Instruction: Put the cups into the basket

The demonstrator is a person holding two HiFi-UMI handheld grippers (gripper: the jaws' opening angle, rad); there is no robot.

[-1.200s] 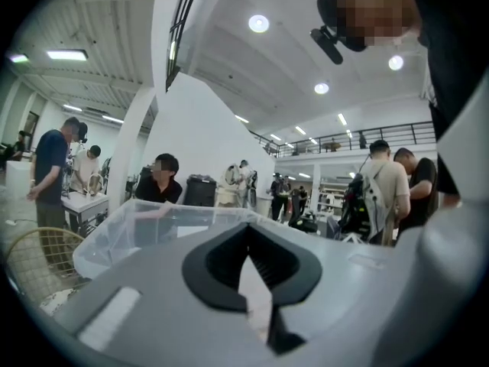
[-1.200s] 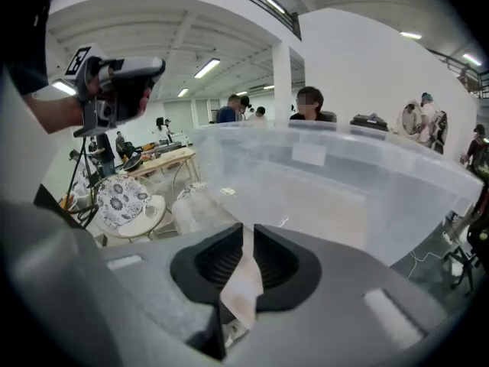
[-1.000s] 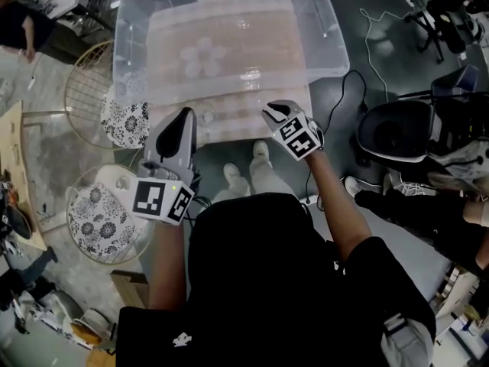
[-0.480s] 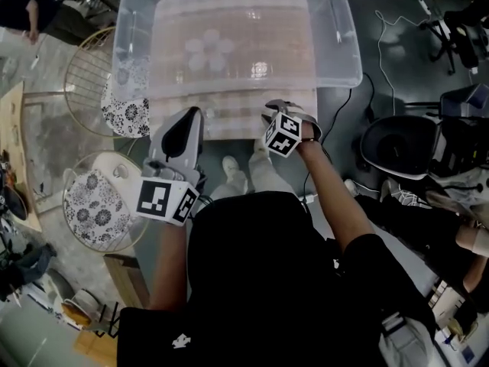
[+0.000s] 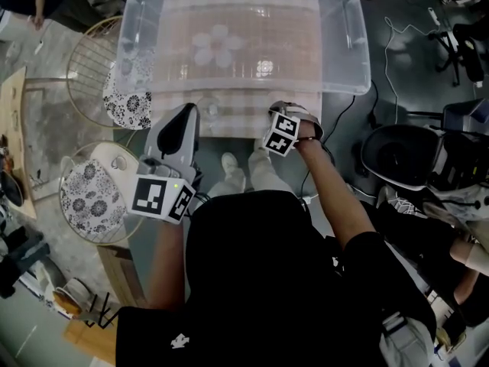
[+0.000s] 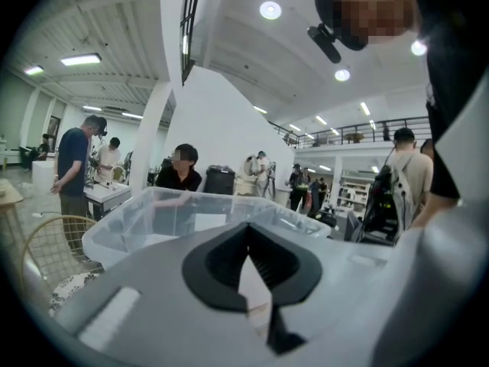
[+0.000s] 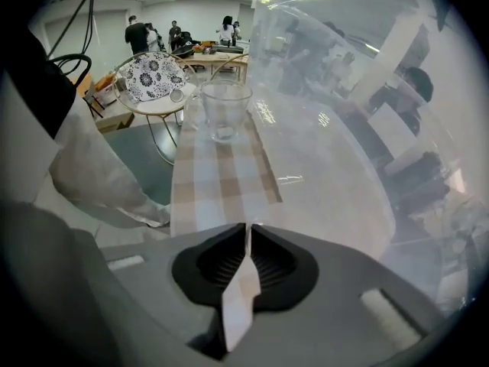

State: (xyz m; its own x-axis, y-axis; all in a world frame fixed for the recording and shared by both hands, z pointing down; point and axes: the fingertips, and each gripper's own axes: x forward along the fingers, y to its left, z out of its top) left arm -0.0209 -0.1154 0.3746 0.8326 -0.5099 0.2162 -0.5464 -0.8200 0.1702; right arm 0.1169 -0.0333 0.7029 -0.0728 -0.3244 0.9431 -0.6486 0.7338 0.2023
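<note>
One clear, perhaps glass, round cup (image 7: pixel 224 112) stands on checked cloth (image 7: pixel 221 182).

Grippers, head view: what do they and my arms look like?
The left gripper and right gripper are pale grey shells with black ribbed pads; the left has a black top panel. Each carries a cube of black-and-white square markers. Arms are bare below a black T-shirt's short sleeves. The right's jaws have just been closing, nothing between them.
</note>
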